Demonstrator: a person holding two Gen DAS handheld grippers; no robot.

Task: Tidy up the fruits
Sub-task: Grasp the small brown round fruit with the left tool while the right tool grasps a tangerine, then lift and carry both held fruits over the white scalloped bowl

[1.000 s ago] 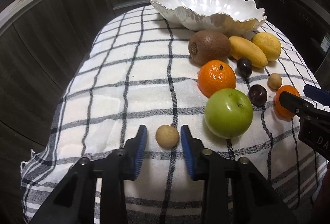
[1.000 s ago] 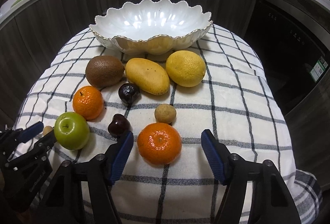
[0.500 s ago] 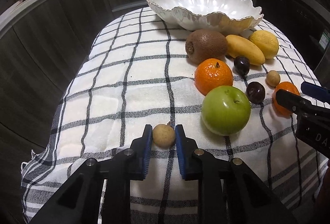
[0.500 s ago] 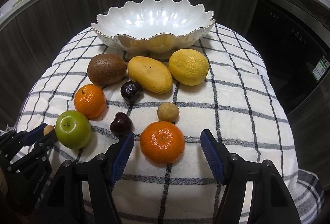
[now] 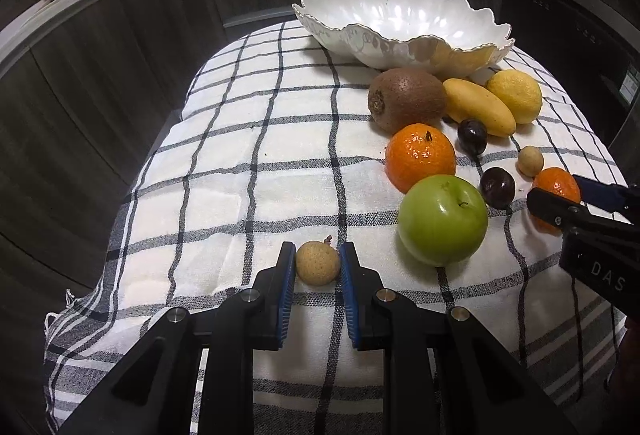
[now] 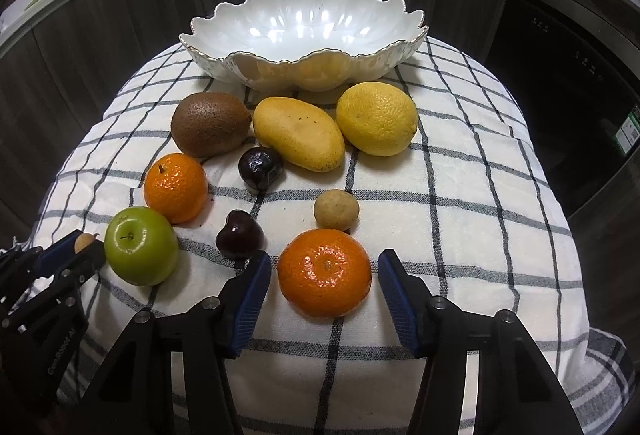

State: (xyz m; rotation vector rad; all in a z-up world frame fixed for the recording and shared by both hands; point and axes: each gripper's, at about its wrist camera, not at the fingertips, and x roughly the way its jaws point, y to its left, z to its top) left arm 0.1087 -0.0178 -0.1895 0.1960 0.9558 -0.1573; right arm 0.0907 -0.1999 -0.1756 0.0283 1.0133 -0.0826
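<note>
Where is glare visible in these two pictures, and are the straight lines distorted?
Right wrist view: bright glare spots inside the white bowl. Left wrist view: a highlight on the green apple. In both views, the cabinet edges and checked cloth lines bow from fisheye distortion.

A checked cloth (image 6: 460, 171) carries a white bowl (image 6: 304, 31) and 10 loose fruits.

**Left pinching, right spread**

My left gripper (image 5: 317, 267) sits low on the near left of the green apple (image 5: 443, 219), blue pads pressed against both sides of a small tan fruit (image 5: 317, 262); my right gripper (image 6: 324, 287) lies on the apple's other side, jaws wide, both pads clear of the orange (image 6: 325, 272) between them.
</note>
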